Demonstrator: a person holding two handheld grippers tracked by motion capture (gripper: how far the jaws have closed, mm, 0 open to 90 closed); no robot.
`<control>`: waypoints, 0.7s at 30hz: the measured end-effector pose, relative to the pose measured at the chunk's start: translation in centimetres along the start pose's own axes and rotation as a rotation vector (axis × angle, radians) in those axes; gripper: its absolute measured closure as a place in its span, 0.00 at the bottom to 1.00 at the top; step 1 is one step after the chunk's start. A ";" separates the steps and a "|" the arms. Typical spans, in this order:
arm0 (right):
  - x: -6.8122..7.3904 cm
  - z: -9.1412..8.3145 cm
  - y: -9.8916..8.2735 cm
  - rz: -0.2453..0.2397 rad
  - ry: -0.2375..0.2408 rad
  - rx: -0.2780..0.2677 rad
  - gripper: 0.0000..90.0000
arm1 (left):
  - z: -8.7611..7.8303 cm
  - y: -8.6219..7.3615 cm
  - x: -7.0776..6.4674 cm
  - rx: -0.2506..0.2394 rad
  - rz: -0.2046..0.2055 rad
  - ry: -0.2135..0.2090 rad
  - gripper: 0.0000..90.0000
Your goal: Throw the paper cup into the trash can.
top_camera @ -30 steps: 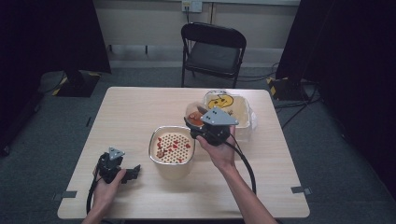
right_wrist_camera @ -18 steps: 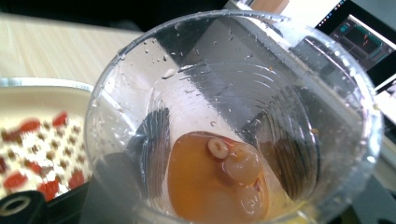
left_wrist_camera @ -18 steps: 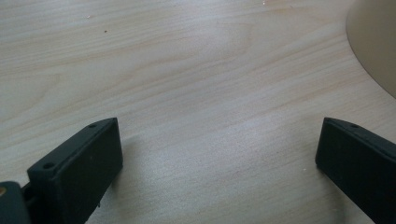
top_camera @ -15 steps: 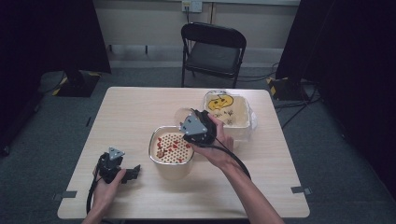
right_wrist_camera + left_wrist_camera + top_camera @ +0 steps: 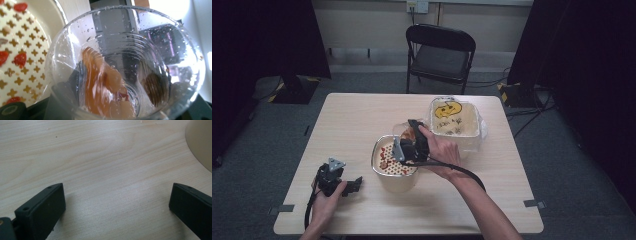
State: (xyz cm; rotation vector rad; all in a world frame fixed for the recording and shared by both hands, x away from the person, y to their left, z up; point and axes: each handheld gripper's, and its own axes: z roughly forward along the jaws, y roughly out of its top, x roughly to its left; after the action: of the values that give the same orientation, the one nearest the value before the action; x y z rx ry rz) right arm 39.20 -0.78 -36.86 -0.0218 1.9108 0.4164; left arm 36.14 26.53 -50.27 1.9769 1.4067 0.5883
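My right gripper [image 5: 406, 142] is shut on a clear plastic cup [image 5: 403, 131], and its jaws have just been closing slightly on it. The cup [image 5: 125, 70] is wet inside and holds orange and tan food pieces [image 5: 100, 85]; it tips toward the beige bowl [image 5: 384, 182]. Inside the bowl sits a strainer insert [image 5: 22, 50] with cross-shaped holes and red bits on it. My left gripper [image 5: 354, 184] rests on the table at the lower left. Its jaws stand wide open on bare wood [image 5: 117, 207], with the bowl's side [image 5: 200, 145] just beyond.
A clear tub [image 5: 462, 137] with a yellow face sticker stands right of the bowl, behind my right hand. A black folding chair [image 5: 439, 55] stands past the far edge of the wooden table [image 5: 357, 115]. Cables trail from both grippers.
My right hand has carried the cup leftward and slightly down, from beside the clear tub to over the bowl's rim. The left gripper has stayed put.
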 end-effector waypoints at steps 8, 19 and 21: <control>0.6 0.4 0.4 -0.169 -0.057 0.047 0.50 | 0.0 0.0 0.0 -0.001 0.000 0.000 0.00; 1.1 0.3 0.6 -0.409 -0.151 0.096 0.51 | 0.0 0.0 0.0 0.000 0.000 0.000 0.00; 1.3 0.4 0.5 -0.451 -0.169 0.093 0.51 | 0.0 0.0 0.0 -0.002 -0.001 -0.001 0.00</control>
State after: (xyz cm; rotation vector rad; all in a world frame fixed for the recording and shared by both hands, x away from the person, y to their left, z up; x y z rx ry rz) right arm 38.96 0.07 -38.06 -0.3390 1.6932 0.0228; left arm 36.14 26.52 -50.28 1.9747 1.4067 0.5879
